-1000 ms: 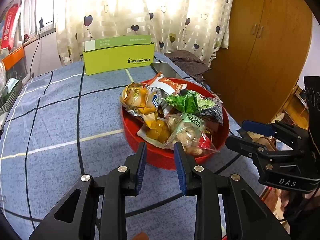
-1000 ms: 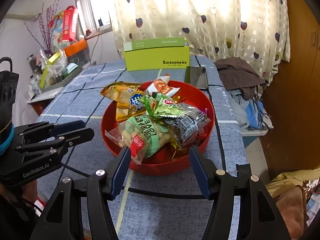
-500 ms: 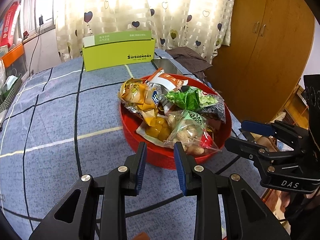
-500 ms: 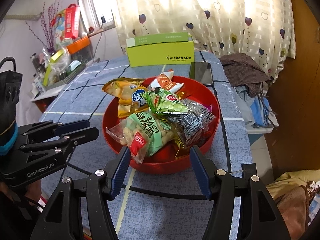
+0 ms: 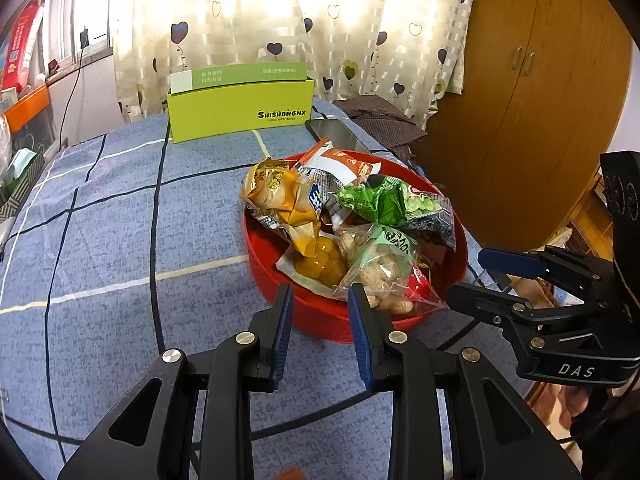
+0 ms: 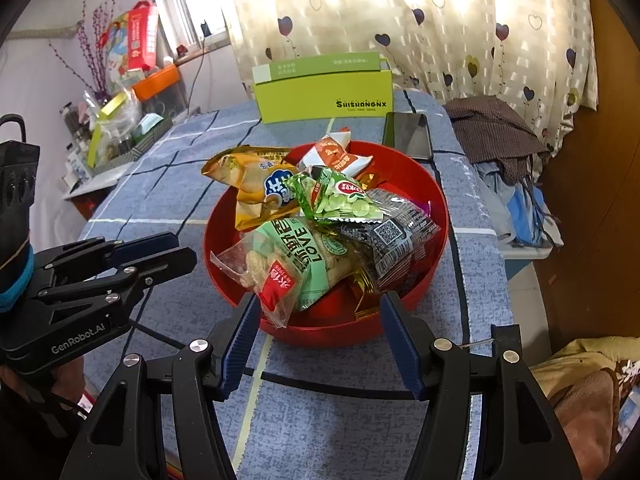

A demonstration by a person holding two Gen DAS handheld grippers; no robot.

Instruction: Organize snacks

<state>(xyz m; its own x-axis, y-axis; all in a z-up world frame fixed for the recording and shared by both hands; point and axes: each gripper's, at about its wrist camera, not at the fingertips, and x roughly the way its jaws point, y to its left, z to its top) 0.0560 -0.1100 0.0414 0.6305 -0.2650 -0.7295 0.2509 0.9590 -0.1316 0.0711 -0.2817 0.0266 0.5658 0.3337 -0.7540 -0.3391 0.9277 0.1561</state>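
A red bowl (image 5: 320,324) on the blue checked cloth holds a heap of snack packets. Among them are a yellow packet (image 5: 276,192), a green pea packet (image 5: 392,200) and a clear bag of peanuts (image 5: 380,272). My left gripper (image 5: 320,294) hovers at the bowl's near rim, its jaws drawn close with only a narrow empty gap. My right gripper (image 6: 321,300) stands open and wide before the bowl's (image 6: 320,332) near rim, holding nothing. The peanut bag (image 6: 288,264) hangs over the rim just beyond its left finger. Each view also shows the other gripper: the right (image 5: 468,276), the left (image 6: 186,247).
A lime-green box (image 5: 240,108) stands at the table's far edge, with a dark phone (image 6: 408,134) lying beside the bowl. Clothes (image 6: 496,128) are piled past the right edge by a wooden wardrobe (image 5: 540,100). A cluttered shelf (image 6: 120,128) lies to the left.
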